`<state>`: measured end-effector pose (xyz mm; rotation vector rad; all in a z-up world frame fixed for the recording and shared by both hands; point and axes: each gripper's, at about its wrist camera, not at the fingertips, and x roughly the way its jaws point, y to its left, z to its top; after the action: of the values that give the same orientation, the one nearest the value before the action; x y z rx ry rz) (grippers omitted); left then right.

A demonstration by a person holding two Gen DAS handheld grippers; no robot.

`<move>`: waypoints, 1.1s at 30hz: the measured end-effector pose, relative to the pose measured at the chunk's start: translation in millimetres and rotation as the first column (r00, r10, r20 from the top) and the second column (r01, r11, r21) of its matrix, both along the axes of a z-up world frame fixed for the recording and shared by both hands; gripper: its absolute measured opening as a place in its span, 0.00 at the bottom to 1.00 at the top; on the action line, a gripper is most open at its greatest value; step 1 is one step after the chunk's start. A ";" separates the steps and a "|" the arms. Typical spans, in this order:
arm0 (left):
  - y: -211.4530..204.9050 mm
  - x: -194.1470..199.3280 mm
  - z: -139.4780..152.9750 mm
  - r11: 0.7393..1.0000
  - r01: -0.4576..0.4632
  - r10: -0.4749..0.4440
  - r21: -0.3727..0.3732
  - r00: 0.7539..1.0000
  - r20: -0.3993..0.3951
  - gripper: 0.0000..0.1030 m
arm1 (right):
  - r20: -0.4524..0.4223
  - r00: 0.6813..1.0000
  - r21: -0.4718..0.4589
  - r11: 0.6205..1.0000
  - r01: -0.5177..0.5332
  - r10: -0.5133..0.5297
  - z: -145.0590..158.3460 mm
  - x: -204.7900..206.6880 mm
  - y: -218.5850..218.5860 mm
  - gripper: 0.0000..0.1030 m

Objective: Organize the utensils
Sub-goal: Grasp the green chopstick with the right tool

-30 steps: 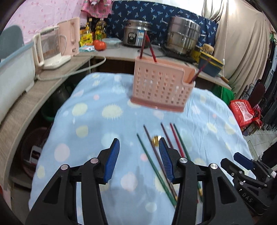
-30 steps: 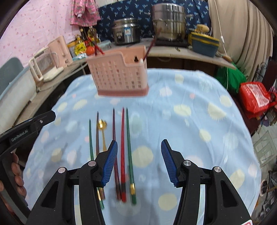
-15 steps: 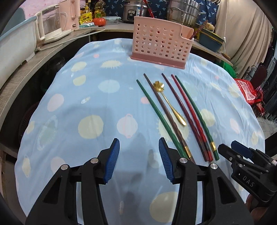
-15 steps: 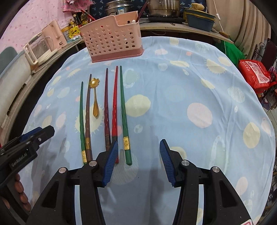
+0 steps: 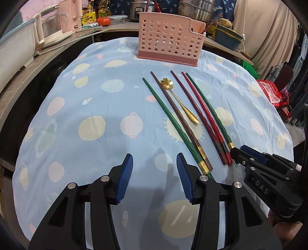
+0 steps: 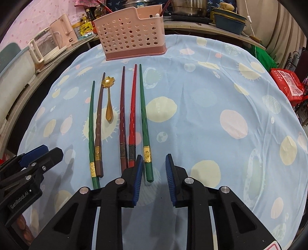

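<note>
Pink plastic marks the perforated utensil basket [image 6: 132, 30], which stands upright at the far edge of the blue spotted tablecloth [image 6: 211, 107]. Near it, five chopsticks and a gold flower-headed spoon [image 6: 108, 100] lie side by side, the rightmost green chopstick [image 6: 144, 123] ending just ahead of the right gripper [image 6: 154, 177]. Both that and the left gripper [image 5: 155, 177] hang above the cloth with jaws apart, holding nothing.

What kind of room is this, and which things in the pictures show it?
Most likely a home kitchen or dining corner. A rice cooker and a steel pot stand on the counter behind, an electric kettle is at the left, and chopsticks lie before a pink utensil basket on a cloth-covered table.
</note>
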<state>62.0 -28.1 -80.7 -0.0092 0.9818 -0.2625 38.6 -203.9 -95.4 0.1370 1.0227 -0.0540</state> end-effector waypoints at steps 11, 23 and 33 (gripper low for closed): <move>-21.3 -7.3 1.6 0.997 0.075 -0.075 0.024 0.997 0.012 0.49 | -0.007 1.000 0.000 1.000 0.002 -0.002 -1.0 -3.1 -4.2 0.07; -48.6 -18.1 -8.7 0.986 0.162 -0.162 0.033 0.987 -0.011 0.59 | -0.022 0.999 0.065 0.997 0.029 -0.028 -0.9 -17.5 -14.3 0.07; -17.9 -6.8 -18.3 0.999 0.045 -0.044 0.017 0.997 -0.056 0.51 | -0.022 1.000 0.066 0.998 0.009 -0.007 -0.7 -18.2 -6.4 0.07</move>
<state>55.2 -46.0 -99.0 0.0215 1.0410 -0.2952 20.4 -210.3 -96.1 0.2009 1.0465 -0.0290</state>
